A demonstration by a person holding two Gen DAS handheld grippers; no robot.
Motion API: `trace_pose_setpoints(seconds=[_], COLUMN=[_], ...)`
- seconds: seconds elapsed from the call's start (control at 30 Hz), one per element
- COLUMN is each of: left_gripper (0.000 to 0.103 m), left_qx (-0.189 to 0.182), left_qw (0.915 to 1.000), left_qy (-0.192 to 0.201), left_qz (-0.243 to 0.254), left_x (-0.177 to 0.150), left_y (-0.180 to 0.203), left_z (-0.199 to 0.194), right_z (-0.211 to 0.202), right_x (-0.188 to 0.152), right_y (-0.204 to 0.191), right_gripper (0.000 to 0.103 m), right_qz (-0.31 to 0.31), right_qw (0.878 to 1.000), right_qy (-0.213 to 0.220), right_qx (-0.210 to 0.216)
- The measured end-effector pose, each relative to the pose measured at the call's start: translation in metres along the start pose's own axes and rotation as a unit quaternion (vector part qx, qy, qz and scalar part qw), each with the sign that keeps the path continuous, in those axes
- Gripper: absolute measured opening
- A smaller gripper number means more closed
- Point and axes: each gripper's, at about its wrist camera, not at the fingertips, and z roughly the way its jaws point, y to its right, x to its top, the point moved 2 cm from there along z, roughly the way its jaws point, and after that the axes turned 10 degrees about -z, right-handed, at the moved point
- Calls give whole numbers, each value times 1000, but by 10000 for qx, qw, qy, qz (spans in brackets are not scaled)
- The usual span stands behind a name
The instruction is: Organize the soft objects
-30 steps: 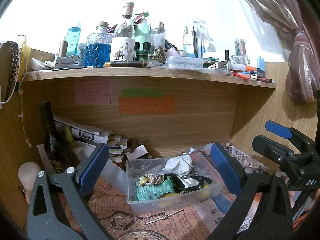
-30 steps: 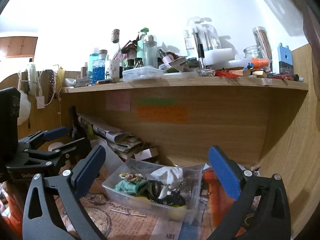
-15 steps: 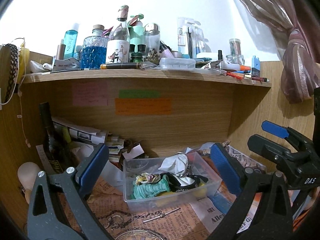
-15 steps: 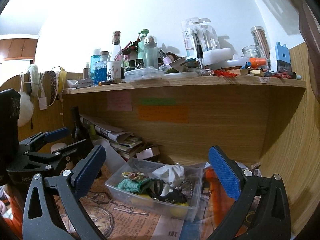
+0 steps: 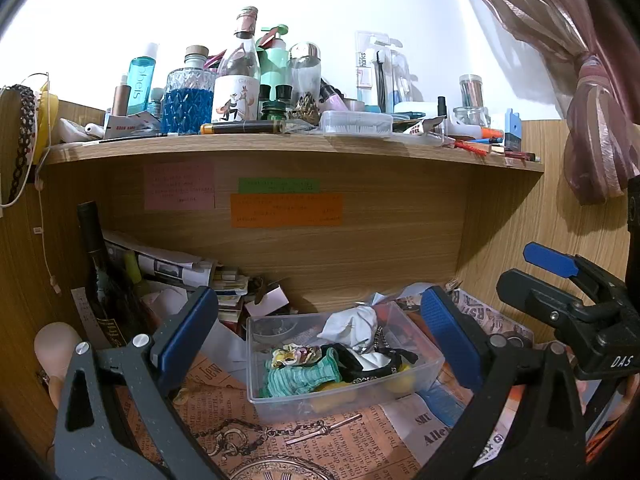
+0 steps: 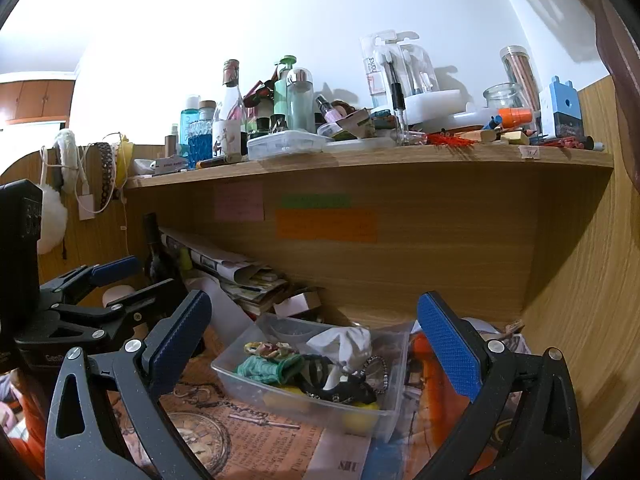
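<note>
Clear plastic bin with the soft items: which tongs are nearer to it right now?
About level, left perhaps slightly nearer. The left tongs face the clear plastic bin squarely, open around it. The right tongs sit off its right side, open, viewing it at an angle.

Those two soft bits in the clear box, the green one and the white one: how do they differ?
The green cloth is ribbed, bunched low toward the front of the clear box; the white cloth is smooth, crumpled, and stands higher, poking above the rim toward the back. A black band lies against the white cloth's base, beside the green one. Both are soft, and neither is held by a gripper.
</note>
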Motion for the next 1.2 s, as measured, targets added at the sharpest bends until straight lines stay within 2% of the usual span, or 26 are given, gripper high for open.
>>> trace_pose_setpoints(seconds=[1.2], left_gripper=[103], left_qx=[-91], left_qw=[9999], left_qy=[-60], left_qz=[-35], left_x=[-2], left_y=[-1], left_z=[2], right_z=[1], right_x=[-1], right_y=[-3], right_gripper=[103], right_qz=[-7], right_qw=[10000], right_qy=[2], right_qx=[-3])
